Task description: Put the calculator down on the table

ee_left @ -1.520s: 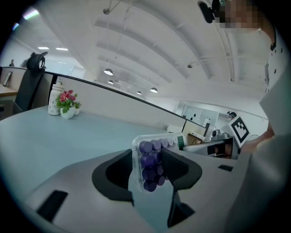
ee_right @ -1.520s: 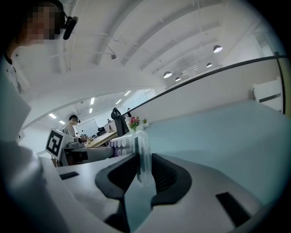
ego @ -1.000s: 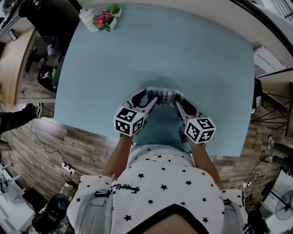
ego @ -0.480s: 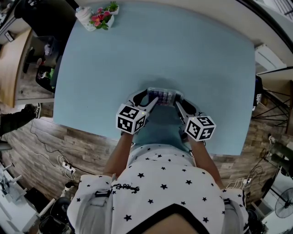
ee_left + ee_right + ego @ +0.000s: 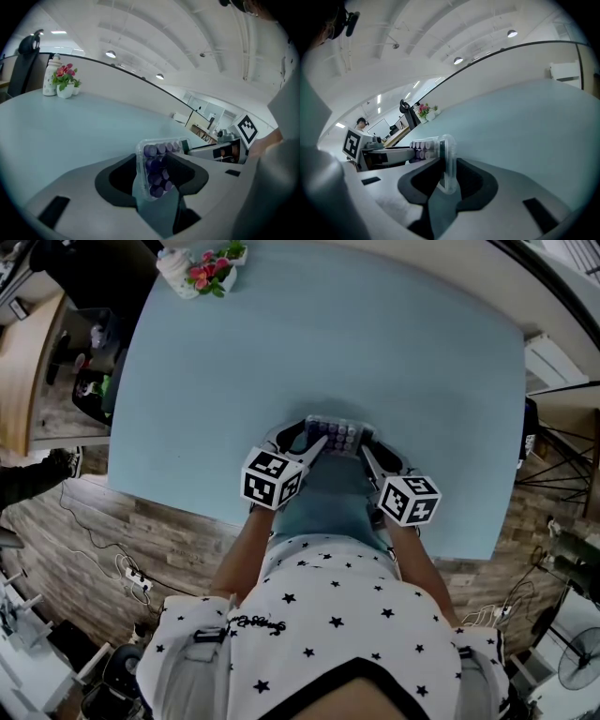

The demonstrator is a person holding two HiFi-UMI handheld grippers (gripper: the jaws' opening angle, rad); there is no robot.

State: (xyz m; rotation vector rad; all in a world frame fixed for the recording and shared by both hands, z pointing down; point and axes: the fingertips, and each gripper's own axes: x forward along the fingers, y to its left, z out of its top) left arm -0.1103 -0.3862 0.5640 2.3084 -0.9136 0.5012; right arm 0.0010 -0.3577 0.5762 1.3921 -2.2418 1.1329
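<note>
A calculator in mid-air, a few moments from landing. The pale blue table (image 5: 375, 343) fills my head view, and its near edge is my biggest worry. The load hangs over the part closest to me, so a drop that skids toward my body could go off the edge.

My left gripper (image 5: 317, 445) and right gripper (image 5: 365, 451) each pinch one end of the calculator (image 5: 336, 435). Their jaws are clamped on its clear casing, and it spans them like a bridge. I judge the main risk to be an uneven release. If one side lets go first, the other end becomes a pivot, and the casing swings or slaps down.

In the left gripper view the calculator sits tilted, with its purple keys (image 5: 151, 151) turned toward that camera rather than upward. It could land on an edge and tip over face-down. I cannot tell whether it touches the surface yet. Opening too early would mean a fall, not a placement.
</note>
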